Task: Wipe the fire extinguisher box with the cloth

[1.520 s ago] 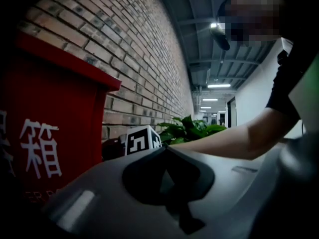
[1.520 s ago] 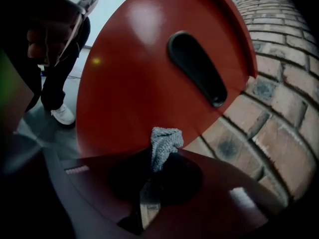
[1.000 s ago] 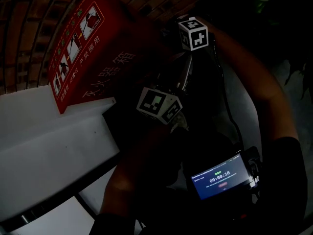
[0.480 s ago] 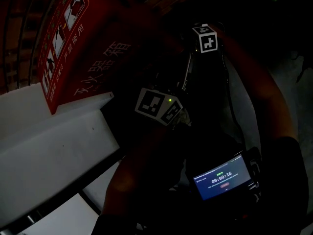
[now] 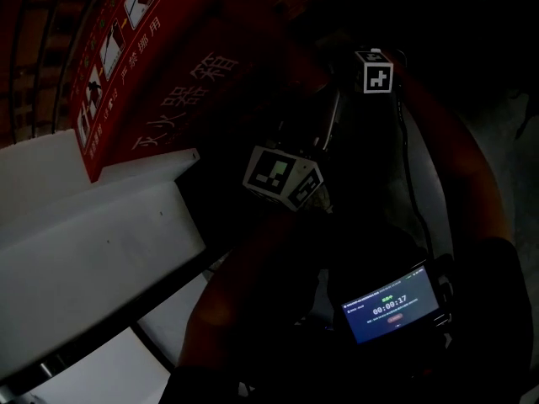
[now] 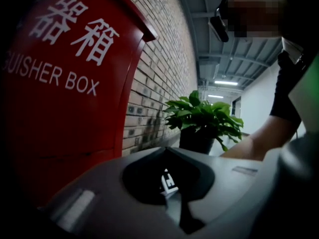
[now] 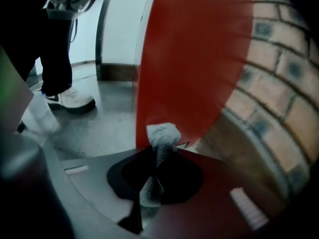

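Note:
The red fire extinguisher box point(image 5: 168, 82) stands against a brick wall, its white lettering facing me at the upper left of the dark head view. My right gripper point(image 7: 159, 149) is shut on a grey cloth point(image 7: 162, 135), whose wad sticks out past the jaws right next to the box's red side point(image 7: 189, 59); I cannot tell if it touches. My left gripper point(image 6: 167, 149) is shut with nothing in it, beside the box front point(image 6: 60, 83). Only the marker cubes show in the head view: the left one point(image 5: 283, 178) and the right one point(image 5: 376, 72).
A white ledge point(image 5: 93, 242) runs below the box. A potted plant point(image 6: 202, 117) stands by the brick wall point(image 6: 159, 59). A person's leg and white shoe point(image 7: 70, 99) are on the grey floor. A lit timer screen point(image 5: 392, 305) sits near my right forearm.
In the head view the right gripper's cube has shifted right and slightly down, and the left cube slightly right. The box has slid toward the upper left of the view.

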